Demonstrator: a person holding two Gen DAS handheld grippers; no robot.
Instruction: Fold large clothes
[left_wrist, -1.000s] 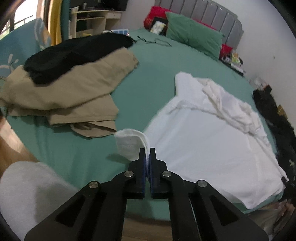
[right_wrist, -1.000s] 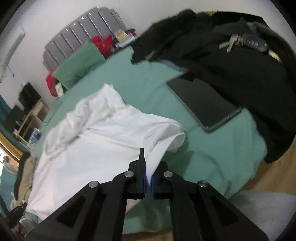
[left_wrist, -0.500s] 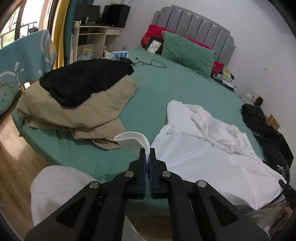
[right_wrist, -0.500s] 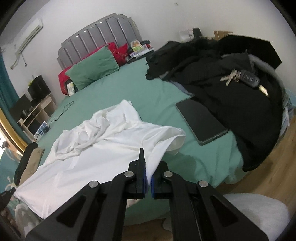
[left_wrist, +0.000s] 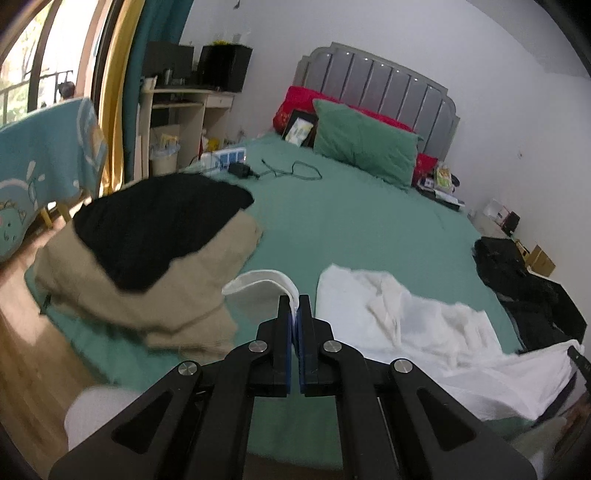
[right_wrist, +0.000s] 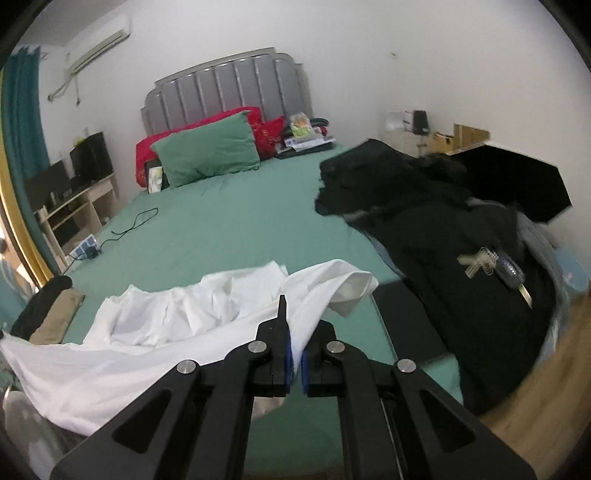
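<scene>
Left hand-held gripper (left_wrist: 294, 308) clenching one sleeve cuff of the white shirt (left_wrist: 424, 332); right hand-held gripper (right_wrist: 294, 325) clenching the opposite sleeve. Shirt hanging between both at the near edge of the green bed (left_wrist: 351, 221), far part bunching, unfolded, on the sheet. Fold judged barely starting: no crease showing. Tan and black clothes (left_wrist: 147, 251) piling at left, looking folded; black garments (right_wrist: 443, 229) at right waiting.

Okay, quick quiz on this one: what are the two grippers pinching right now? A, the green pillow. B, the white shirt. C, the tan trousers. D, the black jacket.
B: the left gripper and the right gripper are each shut on white fabric of the white shirt, one at each sleeve end, with its body spread on the bed between them.
</scene>
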